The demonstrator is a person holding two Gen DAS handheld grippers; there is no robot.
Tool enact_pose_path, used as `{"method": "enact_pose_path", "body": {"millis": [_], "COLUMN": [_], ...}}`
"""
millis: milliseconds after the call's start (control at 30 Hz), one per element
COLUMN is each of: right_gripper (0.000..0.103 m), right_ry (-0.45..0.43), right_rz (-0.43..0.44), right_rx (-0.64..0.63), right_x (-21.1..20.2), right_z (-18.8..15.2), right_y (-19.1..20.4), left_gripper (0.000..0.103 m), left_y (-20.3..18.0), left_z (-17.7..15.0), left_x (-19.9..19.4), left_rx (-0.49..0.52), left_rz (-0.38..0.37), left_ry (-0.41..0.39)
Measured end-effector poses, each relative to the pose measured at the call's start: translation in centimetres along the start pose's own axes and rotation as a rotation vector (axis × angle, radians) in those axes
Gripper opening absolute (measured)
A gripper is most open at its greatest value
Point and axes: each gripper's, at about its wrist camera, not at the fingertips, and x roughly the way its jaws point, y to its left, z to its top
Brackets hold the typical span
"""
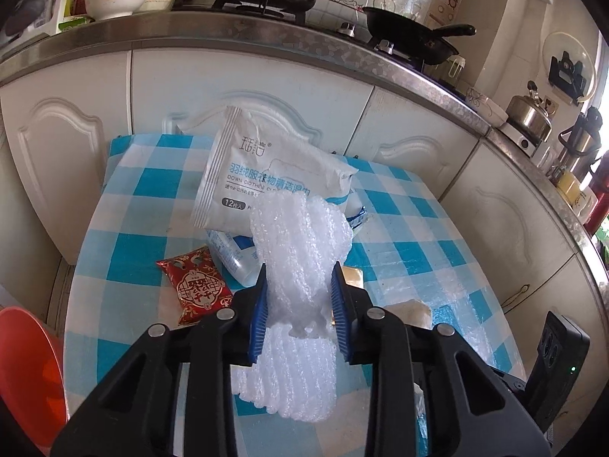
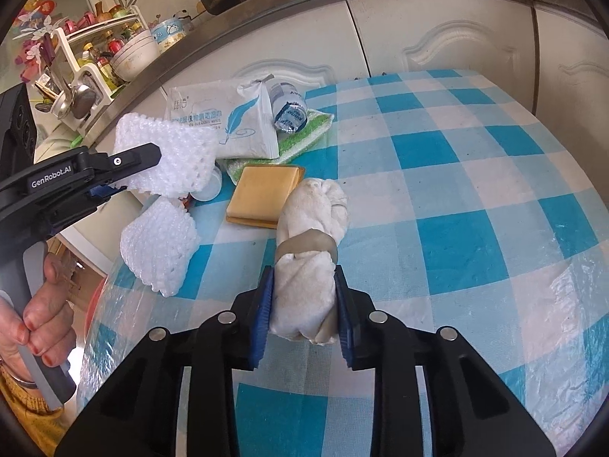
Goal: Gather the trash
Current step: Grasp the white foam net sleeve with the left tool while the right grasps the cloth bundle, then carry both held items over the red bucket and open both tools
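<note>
My left gripper [image 1: 300,271] is shut on a white foam net [image 1: 300,228], pinched between its blue pads and lifted above the blue-checked table [image 1: 418,228]. From the right wrist view that left gripper [image 2: 135,171] shows side-on, with the foam net [image 2: 163,167] hanging from both sides of it. My right gripper [image 2: 303,272] is shut on a rolled white cloth bundle [image 2: 316,209] with a tan band around it, which rests on the table [image 2: 475,190]. A wipes pack [image 1: 243,175], a small plastic bottle [image 1: 236,257] and a red snack packet [image 1: 196,289] lie beyond the left gripper.
A yellow pad [image 2: 262,194] and a green-and-white cloth [image 2: 308,133] lie beside the wipes pack [image 2: 236,122] and bottle [image 2: 289,108]. An orange-red bin [image 1: 26,361] stands left of the table. White cabinets [image 1: 285,76] and a stove counter lie behind. A person's hand [image 2: 42,327] holds the left gripper's handle.
</note>
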Motion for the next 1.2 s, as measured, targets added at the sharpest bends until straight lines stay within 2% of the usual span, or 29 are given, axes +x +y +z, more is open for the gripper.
{"method": "enact_pose_path", "body": {"millis": [200, 333, 467, 633, 867, 1067, 1200], "right_gripper": [0.031, 0.031, 0.031, 0.031, 0.031, 0.031, 0.031], "right_ry": [-0.047, -0.081, -0.104, -0.096, -0.006, 0.114, 0.196], "right_rz": [-0.002, 0.008, 0.030, 0.092, 0.243, 0.362, 0.405], "right_rx": [-0.029, -0.057, -0.092, -0.147, -0.251, -0.369, -0.450], "right_x": [-2.2, -3.8, -5.1, -5.7, -4.2, -0.9, 1.9], "right_z": [0.6, 1.0, 1.3, 1.4, 0.2, -1.4, -2.5], "right_y": [1.2, 2.6, 4.6, 8.2, 15.4, 23.1, 27.7], "left_gripper": [0.031, 0.031, 0.031, 0.032, 0.032, 0.032, 0.032], "left_y": [0.9, 2.7, 5.3, 9.2, 16.0, 21.6, 24.7], "left_z": [0.2, -0.4, -1.7, -4.1, -8.4, -12.0, -14.1], "left_x": [-4.3, -7.4, -10.6, -14.6, -17.5, -18.2, -17.7], "left_rx": [-0.047, -0.091, -0.137, -0.181, -0.250, -0.337, -0.395], "left_rz": [-0.029, -0.021, 0.004, 0.103, 0.305, 0.410, 0.445], "left_ry": [-0.080, -0.127, -0.169, -0.219, -0.219, -0.175, -0.132]}}
